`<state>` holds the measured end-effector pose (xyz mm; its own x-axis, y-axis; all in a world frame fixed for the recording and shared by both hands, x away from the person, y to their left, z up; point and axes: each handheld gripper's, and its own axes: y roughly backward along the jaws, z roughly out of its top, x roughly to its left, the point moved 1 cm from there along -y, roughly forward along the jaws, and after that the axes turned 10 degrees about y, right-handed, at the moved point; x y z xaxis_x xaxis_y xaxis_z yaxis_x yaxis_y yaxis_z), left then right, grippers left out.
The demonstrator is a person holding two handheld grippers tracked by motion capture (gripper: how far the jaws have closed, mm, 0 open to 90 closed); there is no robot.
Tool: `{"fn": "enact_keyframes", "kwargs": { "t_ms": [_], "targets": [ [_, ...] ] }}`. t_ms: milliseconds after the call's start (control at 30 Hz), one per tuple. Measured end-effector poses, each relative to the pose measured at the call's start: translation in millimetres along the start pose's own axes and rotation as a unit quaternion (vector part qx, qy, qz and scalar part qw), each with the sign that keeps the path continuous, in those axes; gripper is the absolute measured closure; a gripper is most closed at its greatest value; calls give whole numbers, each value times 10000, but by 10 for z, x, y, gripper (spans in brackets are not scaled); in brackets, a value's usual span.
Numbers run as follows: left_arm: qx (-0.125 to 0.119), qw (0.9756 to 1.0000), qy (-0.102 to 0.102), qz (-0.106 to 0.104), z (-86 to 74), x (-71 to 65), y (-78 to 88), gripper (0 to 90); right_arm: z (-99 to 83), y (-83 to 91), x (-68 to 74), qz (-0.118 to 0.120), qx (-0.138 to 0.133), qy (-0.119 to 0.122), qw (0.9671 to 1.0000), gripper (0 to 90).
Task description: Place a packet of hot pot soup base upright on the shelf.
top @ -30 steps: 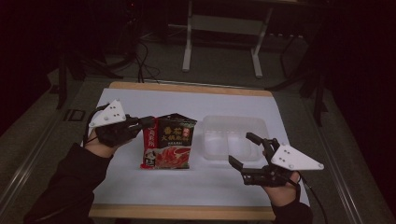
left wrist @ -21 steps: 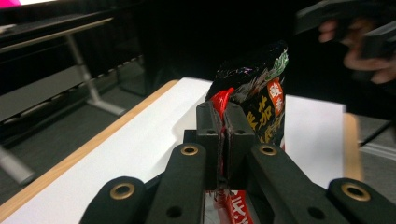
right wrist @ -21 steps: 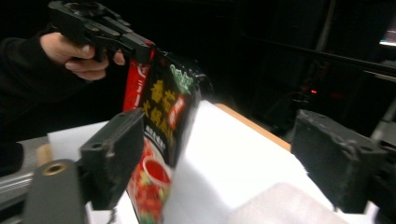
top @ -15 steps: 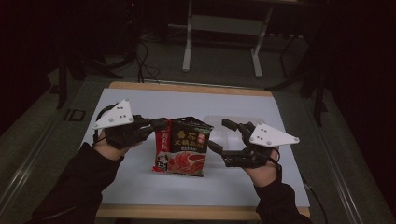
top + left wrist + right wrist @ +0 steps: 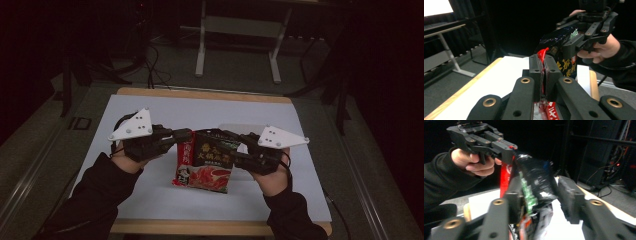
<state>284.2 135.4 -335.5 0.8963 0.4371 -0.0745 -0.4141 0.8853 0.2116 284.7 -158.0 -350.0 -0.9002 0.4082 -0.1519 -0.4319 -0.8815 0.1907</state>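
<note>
Nearest the person, two dark-sleeved forearms reach in over the white tabletop with its wooden edge. Between them hangs a glossy red-and-black plastic noodle packet, lifted off the surface and upright. The left claw has its jaws pressed tight on the packet's red left edge; in the left gripper view the red seam sticks up between the closed jaws. The right claw sits at the packet's upper right; in the right gripper view its jaws stand apart around the dark crinkled top, one touching the film, the other just clear. Just behind the packet lies a clear plastic tray. Beyond the tabletop stands a grey metal frame.
</note>
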Motion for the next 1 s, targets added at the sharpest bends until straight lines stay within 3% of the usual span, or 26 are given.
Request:
{"fn": "enact_keyframes", "kwargs": {
  "t_ms": [133, 367, 667, 833, 1000],
  "targets": [
    [75, 10000, -61, 14, -14, 6, -25, 876, -12, -11, -7, 145, 31, -207, 9997, 665],
    [104, 9999, 36, -18, -66, 56, -53, 876, -27, -34, 15, 95, 312, -186, 9993, 726],
    [59, 9995, 185, -260, -73, 115, -44, 850, 93, 7, 118, -157, 423, -223, 9987, 751],
    [4, 9994, 207, -292, -78, 139, -40, 708, 142, 21, 144, -271, 452, -194, 9984, 757],
    [-67, 9993, 352, -118, -94, 180, -8, 440, 190, 40, 129, -529, 434, -164, 9975, 758]
  ]
}}
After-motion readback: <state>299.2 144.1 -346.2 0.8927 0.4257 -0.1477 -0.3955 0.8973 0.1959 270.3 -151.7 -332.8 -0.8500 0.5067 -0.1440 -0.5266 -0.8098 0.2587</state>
